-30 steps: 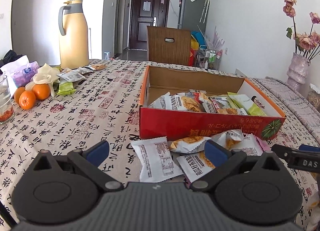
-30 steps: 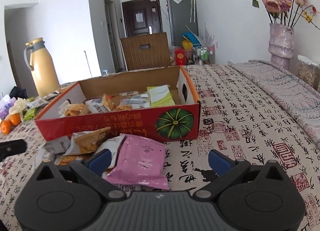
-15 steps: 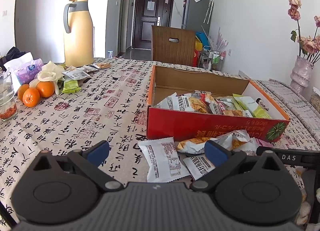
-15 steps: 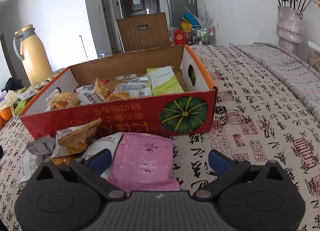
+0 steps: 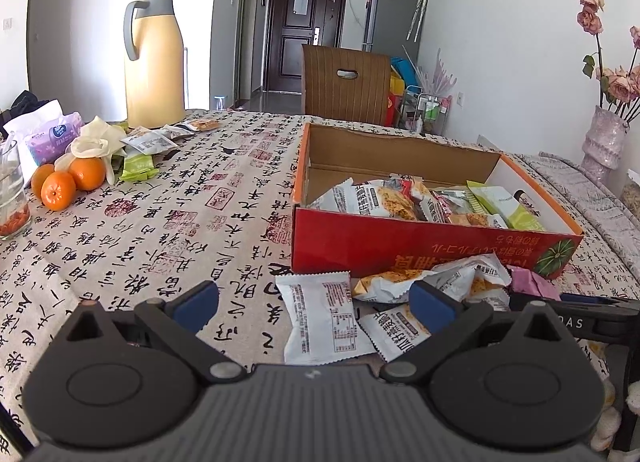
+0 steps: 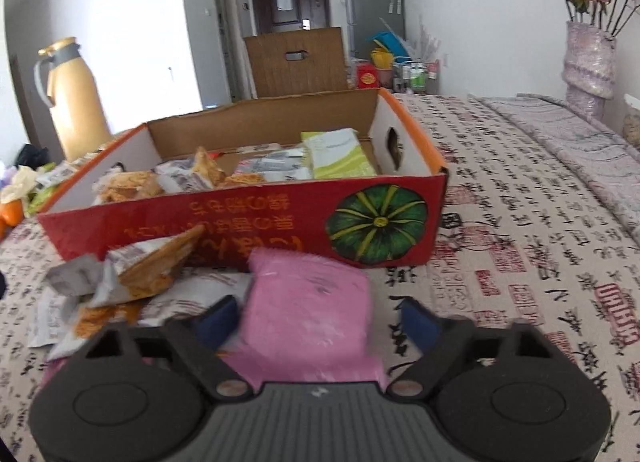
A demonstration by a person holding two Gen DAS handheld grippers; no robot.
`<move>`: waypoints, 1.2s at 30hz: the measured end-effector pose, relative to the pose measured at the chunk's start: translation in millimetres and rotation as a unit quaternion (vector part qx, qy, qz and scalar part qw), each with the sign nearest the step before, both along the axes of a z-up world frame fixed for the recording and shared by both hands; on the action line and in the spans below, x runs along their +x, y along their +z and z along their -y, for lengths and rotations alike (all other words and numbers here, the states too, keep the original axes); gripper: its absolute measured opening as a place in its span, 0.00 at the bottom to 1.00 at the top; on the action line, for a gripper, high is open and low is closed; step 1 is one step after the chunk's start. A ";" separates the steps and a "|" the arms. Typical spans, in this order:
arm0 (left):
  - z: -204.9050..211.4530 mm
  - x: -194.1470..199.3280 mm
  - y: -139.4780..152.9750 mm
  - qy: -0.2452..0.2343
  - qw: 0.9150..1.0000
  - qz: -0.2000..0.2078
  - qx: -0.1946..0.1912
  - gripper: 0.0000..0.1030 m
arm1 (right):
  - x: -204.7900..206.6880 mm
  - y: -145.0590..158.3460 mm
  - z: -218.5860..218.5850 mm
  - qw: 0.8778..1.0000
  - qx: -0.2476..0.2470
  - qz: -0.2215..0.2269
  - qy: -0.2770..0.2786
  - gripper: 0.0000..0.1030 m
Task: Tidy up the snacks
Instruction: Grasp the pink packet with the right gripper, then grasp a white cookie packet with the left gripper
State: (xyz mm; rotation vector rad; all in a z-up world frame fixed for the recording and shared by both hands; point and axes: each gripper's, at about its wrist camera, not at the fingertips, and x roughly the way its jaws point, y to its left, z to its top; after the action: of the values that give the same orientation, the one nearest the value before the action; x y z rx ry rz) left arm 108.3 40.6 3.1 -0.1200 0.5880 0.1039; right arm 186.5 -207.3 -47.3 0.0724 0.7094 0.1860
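Right gripper (image 6: 314,320) is closing around the pink packet (image 6: 308,302), which lies flat on the tablecloth (image 6: 520,222) just in front of the red box (image 6: 240,226); the left pad is at the packet's edge, a gap shows on the right side, no firm grip evident. Left gripper (image 5: 314,302) stands wide apart above loose white packets (image 5: 320,318), gripping nothing. The box holds several snack packets (image 5: 384,202). More wrappers (image 6: 140,270) lie heaped left of the pink one
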 end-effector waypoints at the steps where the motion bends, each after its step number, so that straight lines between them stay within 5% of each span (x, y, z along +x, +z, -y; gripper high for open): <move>1: 0.0 -0.1 -0.3 0.000 1.000 -0.001 0.000 1.00 | -0.8 0.8 -0.1 1.000 0.004 0.001 0.006 0.67; 4: 0.1 0.0 -1.5 0.001 1.000 -0.005 0.003 1.00 | -2.6 2.2 -1.2 1.000 0.007 0.005 0.012 0.60; 20: -8.5 19.1 -15.6 0.025 0.998 -0.050 0.016 1.00 | -36.9 28.6 34.2 0.996 0.017 0.083 -0.034 0.59; 36: 1.5 59.3 -35.0 0.056 0.992 -0.107 0.020 1.00 | -25.3 8.8 51.1 0.995 0.043 0.067 -0.054 0.59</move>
State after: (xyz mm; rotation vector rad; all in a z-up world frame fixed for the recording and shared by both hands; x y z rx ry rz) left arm 167.6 39.0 -31.9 -0.1046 0.7922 0.2401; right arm 161.2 -258.3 -38.4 0.1786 0.5630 0.1158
